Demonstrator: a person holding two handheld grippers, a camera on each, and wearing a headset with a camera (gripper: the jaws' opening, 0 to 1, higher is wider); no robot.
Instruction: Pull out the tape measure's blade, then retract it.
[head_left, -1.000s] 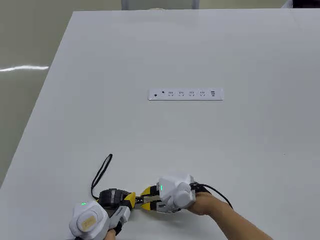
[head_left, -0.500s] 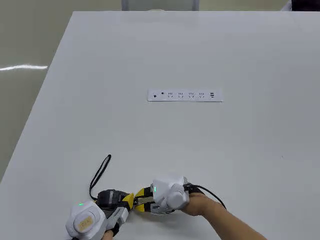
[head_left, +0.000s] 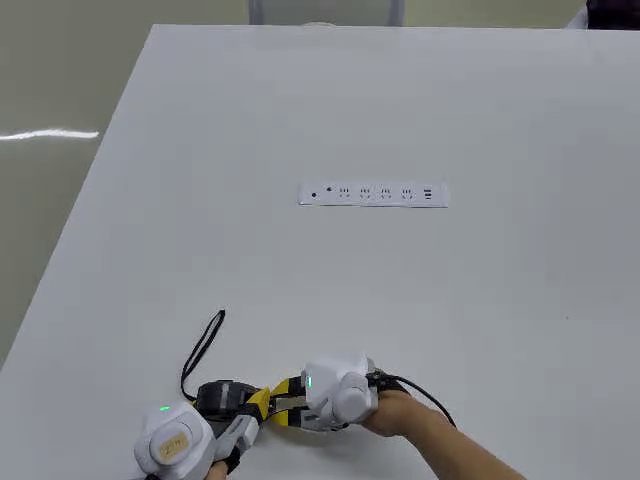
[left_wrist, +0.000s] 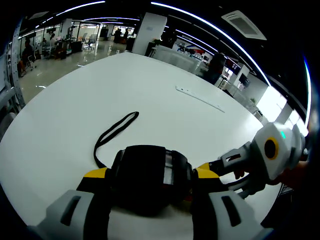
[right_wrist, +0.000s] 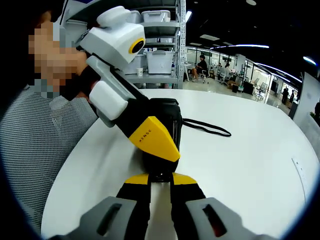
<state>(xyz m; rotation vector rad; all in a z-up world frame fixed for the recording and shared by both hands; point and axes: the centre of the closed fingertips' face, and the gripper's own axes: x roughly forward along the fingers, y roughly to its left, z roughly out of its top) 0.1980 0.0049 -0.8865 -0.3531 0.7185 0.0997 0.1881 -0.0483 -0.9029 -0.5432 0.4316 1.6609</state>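
I see the tape measure (head_left: 222, 395) lying at the near left corner of the white table (head_left: 420, 300), well apart from the power strip (head_left: 373, 193) at the table's middle. Its black strap (head_left: 200, 347) trails away from the case in a loose loop on the tabletop. In the left gripper view, my left gripper (left_wrist: 150, 176) has the black case clamped between its two yellow-padded jaws, one on each flank, with the case resting on the table. My right gripper (right_wrist: 160, 179) meets it head-on from the other side. In the right gripper view its jaws stand drawn nearly together, nipping a small dark tab at the foot of the case that I take for the blade tip (right_wrist: 160, 175), right at the mouth of the case. I can make out no length of blade between the tab and the case. One yellow jaw of the left gripper crosses in front of the case in that view. In the head view the two grippers' yellow tips sit just beside each other at the case's right end, and a hand (head_left: 400, 412) holds the right gripper.
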